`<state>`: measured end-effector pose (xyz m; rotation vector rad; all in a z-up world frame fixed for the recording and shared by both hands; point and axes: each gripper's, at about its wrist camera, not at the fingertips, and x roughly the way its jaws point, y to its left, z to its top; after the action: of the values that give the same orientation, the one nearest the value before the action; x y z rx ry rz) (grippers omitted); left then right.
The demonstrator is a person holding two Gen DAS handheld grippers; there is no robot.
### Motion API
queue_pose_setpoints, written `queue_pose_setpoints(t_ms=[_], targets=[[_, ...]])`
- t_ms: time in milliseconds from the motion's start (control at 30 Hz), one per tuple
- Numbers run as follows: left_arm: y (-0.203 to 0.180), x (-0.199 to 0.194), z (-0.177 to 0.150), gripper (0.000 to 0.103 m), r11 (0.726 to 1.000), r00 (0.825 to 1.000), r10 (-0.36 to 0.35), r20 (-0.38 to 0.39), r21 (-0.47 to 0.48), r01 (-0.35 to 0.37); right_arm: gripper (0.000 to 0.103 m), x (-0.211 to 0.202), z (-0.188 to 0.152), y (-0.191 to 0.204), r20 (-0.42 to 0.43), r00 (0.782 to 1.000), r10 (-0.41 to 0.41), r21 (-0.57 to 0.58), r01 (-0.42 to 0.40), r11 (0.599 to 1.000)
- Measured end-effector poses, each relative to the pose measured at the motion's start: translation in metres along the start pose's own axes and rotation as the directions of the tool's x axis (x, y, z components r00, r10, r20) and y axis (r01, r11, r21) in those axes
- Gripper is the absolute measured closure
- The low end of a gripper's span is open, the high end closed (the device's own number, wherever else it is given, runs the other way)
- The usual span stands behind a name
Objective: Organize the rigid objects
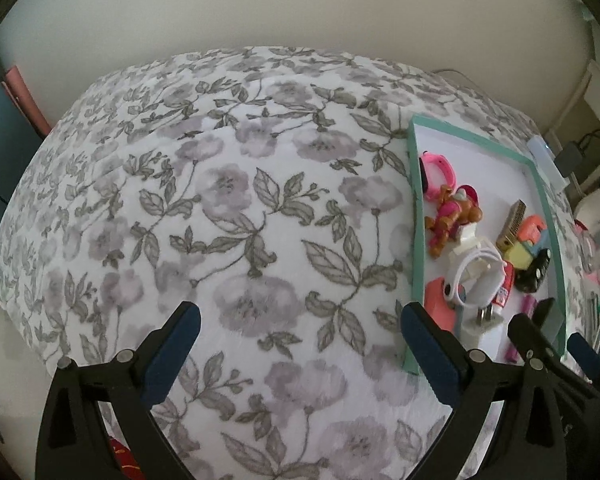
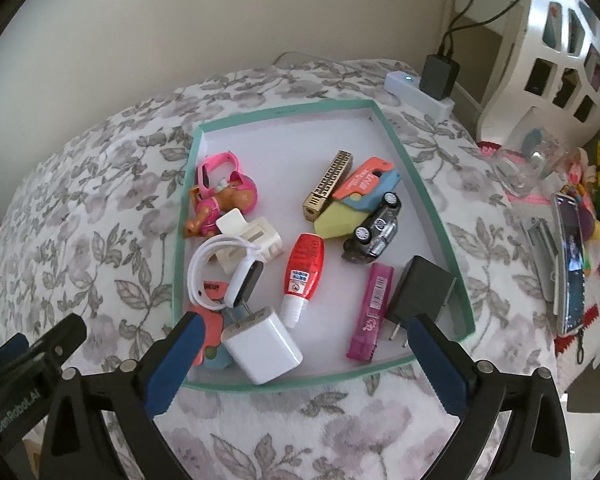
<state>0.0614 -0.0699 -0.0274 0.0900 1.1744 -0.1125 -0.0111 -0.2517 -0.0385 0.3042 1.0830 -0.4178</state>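
A shallow teal-rimmed tray (image 2: 404, 152) lies on a floral-covered table and holds several small objects: a white charger (image 2: 266, 344), a red-and-white bottle (image 2: 306, 268), a magenta tube (image 2: 372, 308), a black adapter (image 2: 418, 292), a toy car (image 2: 378, 226), a gold harmonica (image 2: 328, 184) and a pink toy dog (image 2: 224, 200). My right gripper (image 2: 300, 360) is open and empty above the tray's near edge. My left gripper (image 1: 300, 344) is open and empty over bare cloth, left of the tray (image 1: 414, 216).
A white power strip (image 2: 416, 92) with a black plug (image 2: 440, 72) lies behind the tray. To the right are a phone (image 2: 570, 264), a glass (image 2: 528, 168), a white toy house (image 2: 548, 40) and colourful clutter. The floral cloth (image 1: 236, 200) spreads left.
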Motion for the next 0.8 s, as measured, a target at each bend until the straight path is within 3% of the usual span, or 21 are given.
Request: queue_pose_setpoints(t_ms=[800], targets=[[0.006, -0.030, -0.018, 0.003, 1.000, 0.997, -0.015, 0.078, 0.019, 0.013, 0.000, -0.031, -0.013, 0.001, 0.079, 0.997, -0.022, -0.006, 0.022, 1.000]])
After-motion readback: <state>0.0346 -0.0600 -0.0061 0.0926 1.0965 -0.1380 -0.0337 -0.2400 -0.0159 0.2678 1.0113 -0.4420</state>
